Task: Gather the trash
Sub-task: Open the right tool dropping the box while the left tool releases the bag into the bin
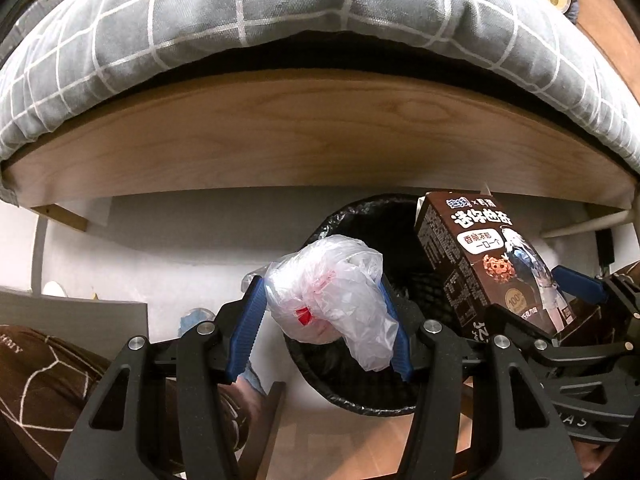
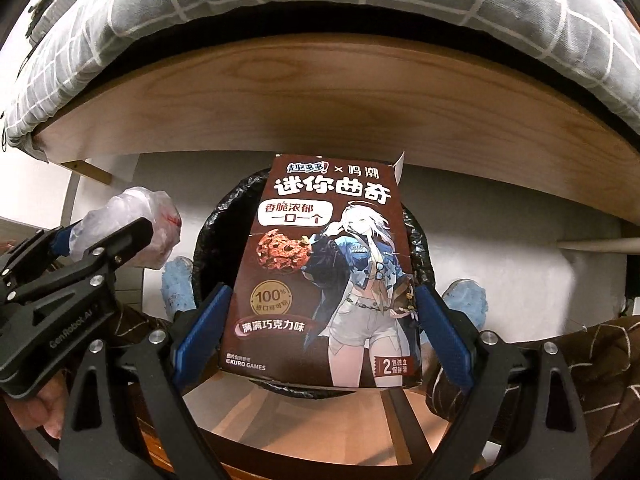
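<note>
Blue-padded tongs of the left gripper (image 1: 326,320) are clamped on a crumpled clear plastic bag (image 1: 328,300), held over the near rim of a black-lined trash bin (image 1: 360,220). Beside it, the right gripper (image 2: 320,322) squeezes a brown cookie box (image 2: 324,272) by its 2 side edges, upright above the same bin's mouth, under a wooden bed frame (image 2: 320,92) with a grey checked mattress (image 1: 280,4)

A grey checked quilt (image 1: 280,12) covers the wooden bed (image 1: 304,136); the black-lined bin (image 1: 376,216) stands below.
</note>
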Action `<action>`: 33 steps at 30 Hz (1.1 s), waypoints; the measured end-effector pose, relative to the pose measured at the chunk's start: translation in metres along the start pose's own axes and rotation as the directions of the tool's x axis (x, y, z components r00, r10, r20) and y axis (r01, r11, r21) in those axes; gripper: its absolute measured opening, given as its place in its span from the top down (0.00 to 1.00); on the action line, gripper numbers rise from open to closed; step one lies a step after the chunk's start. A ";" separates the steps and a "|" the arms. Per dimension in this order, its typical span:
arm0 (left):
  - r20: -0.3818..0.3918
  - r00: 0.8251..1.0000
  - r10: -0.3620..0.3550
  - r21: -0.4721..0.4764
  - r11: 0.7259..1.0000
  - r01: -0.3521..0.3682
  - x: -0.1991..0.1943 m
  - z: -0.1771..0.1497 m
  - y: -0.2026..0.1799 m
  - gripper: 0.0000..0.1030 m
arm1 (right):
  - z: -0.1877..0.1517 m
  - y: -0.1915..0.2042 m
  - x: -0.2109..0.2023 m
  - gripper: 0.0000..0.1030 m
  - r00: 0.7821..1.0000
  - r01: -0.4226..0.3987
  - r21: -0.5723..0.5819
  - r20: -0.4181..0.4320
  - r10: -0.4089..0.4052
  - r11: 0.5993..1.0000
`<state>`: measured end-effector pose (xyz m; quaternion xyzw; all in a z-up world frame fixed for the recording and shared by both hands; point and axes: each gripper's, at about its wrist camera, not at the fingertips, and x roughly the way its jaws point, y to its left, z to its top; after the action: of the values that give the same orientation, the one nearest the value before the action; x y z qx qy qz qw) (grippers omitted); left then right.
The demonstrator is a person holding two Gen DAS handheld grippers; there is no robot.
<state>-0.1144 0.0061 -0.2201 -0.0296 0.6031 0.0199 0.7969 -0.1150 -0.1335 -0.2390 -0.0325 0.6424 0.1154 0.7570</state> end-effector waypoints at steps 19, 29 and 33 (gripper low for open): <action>-0.008 1.000 -0.021 0.006 1.000 0.021 0.001 0.001 -0.001 0.48 | 0.004 -0.025 -0.020 0.07 0.997 0.048 0.044 0.065 -0.051 0.998; -0.012 0.999 -0.050 0.050 0.997 0.050 0.000 0.009 -0.039 0.48 | -0.001 -0.060 -0.044 0.07 0.987 0.099 0.126 0.110 -0.114 0.987; -0.007 0.998 -0.067 0.063 0.996 0.067 -0.003 0.013 -0.053 0.48 | -0.002 -0.080 -0.057 0.07 0.977 0.134 0.165 0.145 -0.158 0.977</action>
<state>-0.0994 -0.0462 -0.2128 -0.0246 0.6042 -0.0258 0.7960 -0.1080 -0.2189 -0.1909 -0.0119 0.5836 0.0114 0.8118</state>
